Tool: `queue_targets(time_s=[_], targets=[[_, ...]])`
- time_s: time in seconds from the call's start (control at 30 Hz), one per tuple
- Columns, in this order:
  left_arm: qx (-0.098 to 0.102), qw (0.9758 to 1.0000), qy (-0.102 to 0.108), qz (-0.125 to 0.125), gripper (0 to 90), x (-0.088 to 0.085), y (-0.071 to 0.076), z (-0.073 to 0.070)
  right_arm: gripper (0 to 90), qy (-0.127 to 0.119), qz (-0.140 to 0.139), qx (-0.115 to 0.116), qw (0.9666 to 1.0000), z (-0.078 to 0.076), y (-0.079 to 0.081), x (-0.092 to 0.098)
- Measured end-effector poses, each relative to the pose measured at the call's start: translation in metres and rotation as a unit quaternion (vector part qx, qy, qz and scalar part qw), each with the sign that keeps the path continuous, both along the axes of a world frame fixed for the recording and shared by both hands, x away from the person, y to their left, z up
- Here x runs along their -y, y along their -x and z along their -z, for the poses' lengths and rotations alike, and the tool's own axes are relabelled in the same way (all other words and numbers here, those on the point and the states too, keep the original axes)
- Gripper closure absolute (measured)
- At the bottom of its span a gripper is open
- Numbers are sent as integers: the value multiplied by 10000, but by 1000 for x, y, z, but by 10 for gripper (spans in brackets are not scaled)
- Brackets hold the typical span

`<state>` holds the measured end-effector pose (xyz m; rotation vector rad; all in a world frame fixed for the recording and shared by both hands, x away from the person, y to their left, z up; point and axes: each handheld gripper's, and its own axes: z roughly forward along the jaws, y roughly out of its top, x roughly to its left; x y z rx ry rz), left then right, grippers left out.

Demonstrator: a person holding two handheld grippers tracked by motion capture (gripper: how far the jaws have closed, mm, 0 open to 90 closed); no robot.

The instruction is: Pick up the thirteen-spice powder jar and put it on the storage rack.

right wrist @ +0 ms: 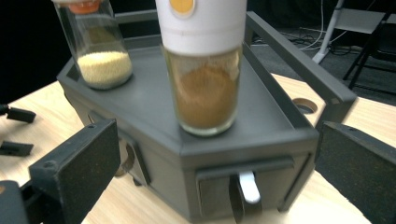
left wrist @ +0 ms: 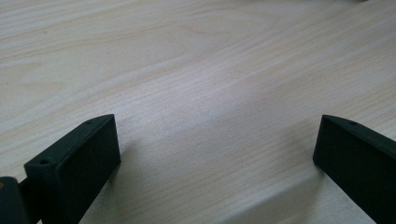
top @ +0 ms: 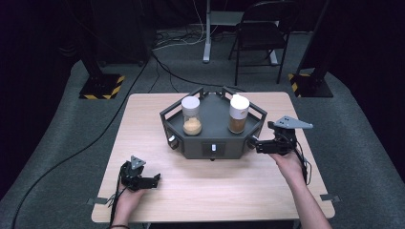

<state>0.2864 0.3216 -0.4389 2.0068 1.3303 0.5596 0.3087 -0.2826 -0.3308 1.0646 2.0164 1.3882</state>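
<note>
We see the left gripper [top: 152, 180] resting on the table [top: 143, 124] near-left, jaws spread, grasping nothing. Right gripper [top: 253, 144] sits just beside the grey tray's [top: 191, 145] right side, jaws spread wide, nothing between them. On the tray: pale-grain jar [top: 191, 116] left, brown-powder jar [top: 238, 114] right, both upright.
</note>
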Motion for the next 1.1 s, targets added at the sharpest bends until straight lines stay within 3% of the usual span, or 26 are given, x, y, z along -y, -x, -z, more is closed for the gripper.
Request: queue_targets(time_s=[0.4, 0.8, 0.93, 1.1], targets=[[0, 10000, -1, 1, 0, 0, 0, 0, 0, -93, 312, -64, 9994, 49, 32, 24], [0, 10000, -1, -3, 0, 0, 0, 0, 0, 133, 570, -290, 9979, 83, 47, 35], [0, 10000, 0, -15, 0, 1, 0, 0, 0, 104, 613, -377, 9974, 95, 48, 39], [2, 10000, 1, -25, 0, 1, 0, 0, 0, 257, 714, -498, 9959, 105, 49, 39]])
